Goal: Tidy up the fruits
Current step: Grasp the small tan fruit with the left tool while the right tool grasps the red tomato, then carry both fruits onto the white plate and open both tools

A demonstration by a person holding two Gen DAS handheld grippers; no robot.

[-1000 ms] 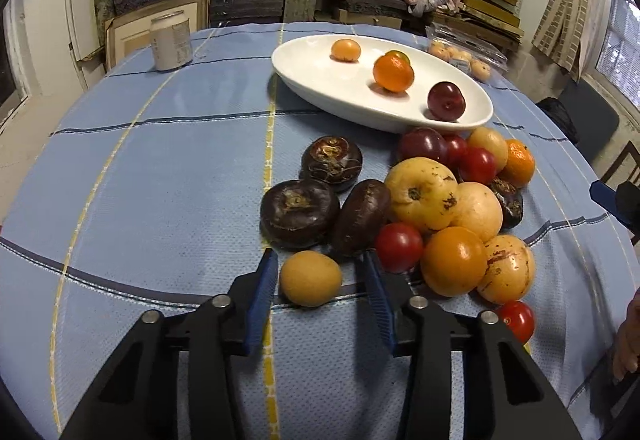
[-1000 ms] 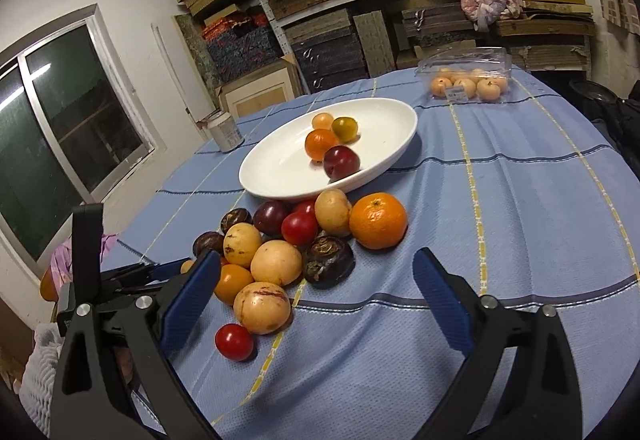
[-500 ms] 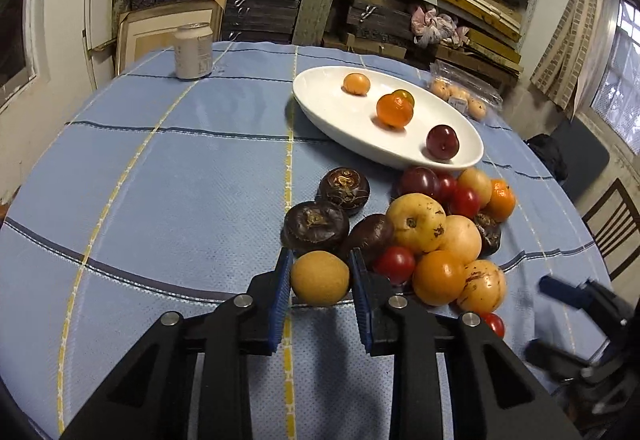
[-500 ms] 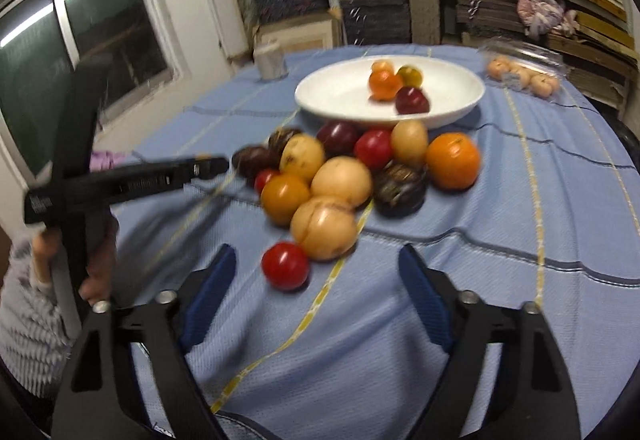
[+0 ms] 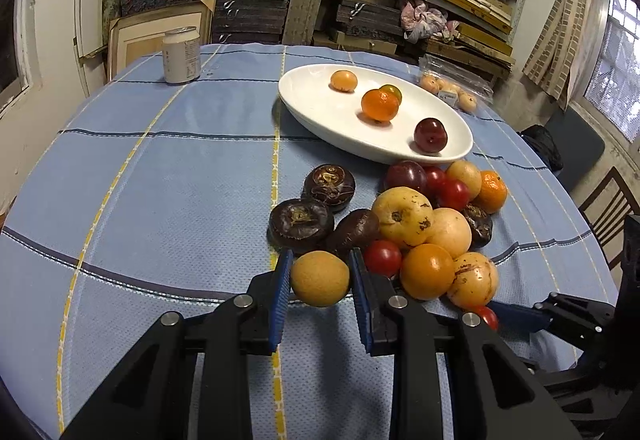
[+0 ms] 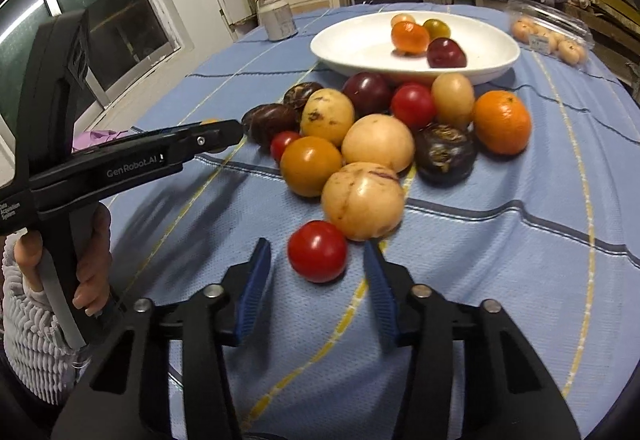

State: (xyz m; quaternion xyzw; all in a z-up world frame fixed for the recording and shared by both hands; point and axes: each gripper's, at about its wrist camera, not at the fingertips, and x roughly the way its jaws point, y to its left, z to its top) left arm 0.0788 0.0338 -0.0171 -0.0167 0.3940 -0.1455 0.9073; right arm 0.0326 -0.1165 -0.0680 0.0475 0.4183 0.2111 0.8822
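Note:
My left gripper (image 5: 320, 272) is shut on a tan round fruit (image 5: 320, 278) at the near edge of a pile of fruits (image 5: 424, 224) on the blue checked tablecloth. Behind the pile stands a white oval plate (image 5: 304, 108) holding a mandarin (image 5: 380, 104), a dark plum (image 5: 430, 135) and two small fruits. In the right wrist view my right gripper (image 6: 315, 246) straddles a red tomato (image 6: 318, 251) in front of a pale yellow fruit (image 6: 362, 200). Its jaws are closing, with a small gap left on each side of the tomato. The left gripper's tip (image 6: 216, 134) reaches in from the left.
A white can (image 5: 182, 56) stands at the table's far left. A clear plastic box of small fruits (image 5: 452, 90) lies behind the plate. A wooden chair (image 5: 608, 208) is off the table's right edge. Shelves of stacked boards fill the back wall.
The left jaws have closed onto the tan fruit. My right gripper has come in low toward the red tomato, and its jaws have narrowed from wide to just outside it.

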